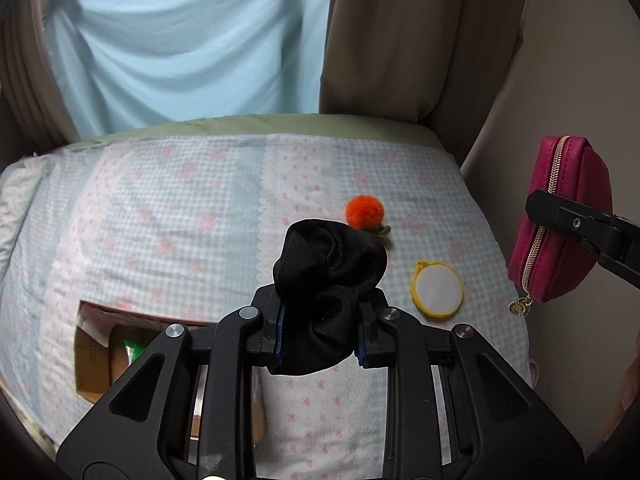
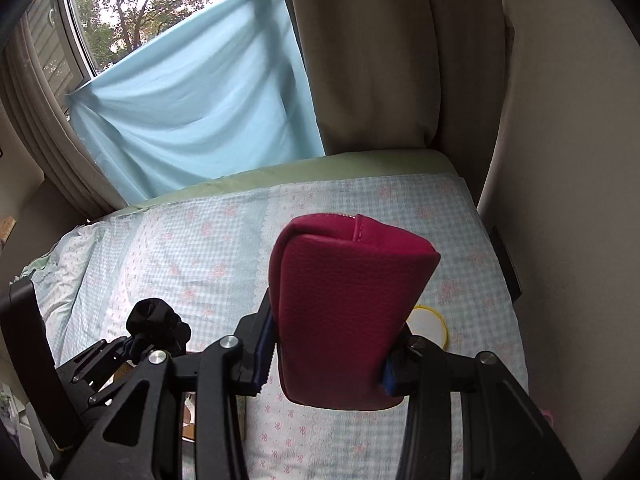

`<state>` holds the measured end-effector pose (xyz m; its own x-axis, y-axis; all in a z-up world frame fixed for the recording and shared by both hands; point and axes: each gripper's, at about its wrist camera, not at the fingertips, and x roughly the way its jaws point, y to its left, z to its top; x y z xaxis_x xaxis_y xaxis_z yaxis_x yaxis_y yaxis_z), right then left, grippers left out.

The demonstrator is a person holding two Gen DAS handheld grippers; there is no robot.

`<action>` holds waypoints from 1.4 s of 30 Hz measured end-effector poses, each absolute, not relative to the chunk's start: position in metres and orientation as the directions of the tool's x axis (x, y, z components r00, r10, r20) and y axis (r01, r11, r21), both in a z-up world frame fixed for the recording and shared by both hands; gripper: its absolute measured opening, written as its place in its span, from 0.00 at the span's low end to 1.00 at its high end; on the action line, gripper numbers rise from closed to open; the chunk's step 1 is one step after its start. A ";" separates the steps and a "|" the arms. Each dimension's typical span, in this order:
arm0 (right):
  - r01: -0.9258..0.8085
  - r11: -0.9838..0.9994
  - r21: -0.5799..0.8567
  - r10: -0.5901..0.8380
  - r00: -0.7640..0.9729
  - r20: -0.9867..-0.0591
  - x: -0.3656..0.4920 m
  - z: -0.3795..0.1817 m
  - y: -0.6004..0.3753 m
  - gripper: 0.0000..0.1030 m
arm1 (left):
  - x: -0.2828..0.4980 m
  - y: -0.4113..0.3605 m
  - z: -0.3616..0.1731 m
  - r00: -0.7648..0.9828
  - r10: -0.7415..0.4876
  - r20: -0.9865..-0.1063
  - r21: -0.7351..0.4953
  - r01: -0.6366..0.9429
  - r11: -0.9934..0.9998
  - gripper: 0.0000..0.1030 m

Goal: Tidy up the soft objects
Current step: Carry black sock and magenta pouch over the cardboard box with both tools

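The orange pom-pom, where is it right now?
In the left wrist view, the orange pom-pom lies on the bedspread, just beyond the held black scrunchie.

cardboard box [image 1: 100, 356] partly hidden, pompom [image 1: 365, 211] base covered

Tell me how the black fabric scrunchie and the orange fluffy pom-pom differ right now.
The black fabric scrunchie is dark, crumpled cloth; the orange fluffy pom-pom is bright and furry.
The scrunchie looks larger and irregular in shape; the pom-pom is a small round ball.
The scrunchie is held off the bed, pinched in the left gripper; the pom-pom lies loose on the checked bedspread.
Both are soft items.
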<state>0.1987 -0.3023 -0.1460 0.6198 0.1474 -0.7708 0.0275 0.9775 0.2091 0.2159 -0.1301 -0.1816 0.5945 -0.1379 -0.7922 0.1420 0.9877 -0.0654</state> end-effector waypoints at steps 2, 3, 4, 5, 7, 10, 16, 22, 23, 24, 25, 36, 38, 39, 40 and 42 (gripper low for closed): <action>0.014 0.977 0.212 0.158 0.619 -0.769 0.185 -0.133 -0.293 0.37 | 0.204 -0.120 -0.163 0.600 -0.138 -0.788 -0.067 0.139 0.988 0.21; 0.006 0.977 0.211 0.163 0.618 -0.769 0.178 -0.129 -0.287 0.37 | 0.199 -0.115 -0.154 0.600 -0.139 -0.788 -0.069 0.138 0.988 0.21; 0.000 0.977 0.212 0.166 0.616 -0.770 0.175 -0.125 -0.279 0.37 | 0.194 -0.109 -0.147 0.599 -0.143 -0.788 -0.076 0.135 0.988 0.21; -0.006 0.977 0.214 0.172 0.612 -0.772 0.169 -0.121 -0.272 0.37 | 0.190 -0.103 -0.140 0.594 -0.154 -0.790 -0.089 0.137 0.987 0.21; -0.019 0.977 0.213 0.180 0.607 -0.774 0.159 -0.116 -0.257 0.37 | 0.180 -0.090 -0.127 0.595 -0.163 -0.787 -0.103 0.134 0.986 0.21; -0.035 0.976 0.214 0.191 0.604 -0.774 0.147 -0.112 -0.232 0.37 | 0.166 -0.069 -0.114 0.597 -0.172 -0.783 -0.104 0.148 0.984 0.21; -0.037 0.977 0.209 0.188 0.609 -0.771 0.133 -0.115 -0.170 0.37 | 0.155 -0.016 -0.109 0.586 -0.194 -0.787 -0.107 0.181 0.978 0.21; -0.041 0.969 0.242 0.221 0.576 -0.787 0.139 -0.131 -0.103 0.37 | 0.159 0.049 -0.109 0.579 -0.203 -0.789 -0.077 0.235 0.969 0.21; -0.040 0.967 0.250 0.228 0.567 -0.791 0.140 -0.134 -0.093 0.37 | 0.161 0.061 -0.111 0.577 -0.199 -0.793 -0.073 0.235 0.969 0.21; -0.039 0.965 0.258 0.235 0.560 -0.794 0.141 -0.138 -0.083 0.37 | 0.164 0.073 -0.114 0.570 -0.200 -0.797 -0.077 0.233 0.969 0.21; -0.040 0.965 0.259 0.237 0.554 -0.798 0.142 -0.142 -0.074 0.37 | 0.166 0.085 -0.118 0.560 -0.204 -0.803 -0.083 0.234 0.969 0.21; 0.014 0.946 0.323 0.293 0.389 -0.874 0.173 -0.214 0.013 0.37 | 0.196 0.179 -0.178 0.445 -0.174 -0.878 -0.042 0.291 0.956 0.21; 0.031 0.944 0.329 0.298 0.349 -0.888 0.179 -0.232 0.024 0.37 | 0.202 0.187 -0.194 0.412 -0.173 -0.895 -0.042 0.308 0.951 0.21; 0.044 0.941 0.335 0.303 0.327 -0.895 0.183 -0.240 0.028 0.37 | 0.206 0.190 -0.203 0.393 -0.173 -0.903 -0.043 0.317 0.947 0.21; 0.058 0.938 0.343 0.310 0.305 -0.900 0.187 -0.249 0.033 0.37 | 0.209 0.193 -0.211 0.378 -0.171 -0.910 -0.043 0.326 0.944 0.21; 0.082 0.934 0.348 0.316 0.265 -0.911 0.194 -0.267 0.039 0.37 | 0.215 0.198 -0.230 0.343 -0.164 -0.925 -0.038 0.346 0.938 0.21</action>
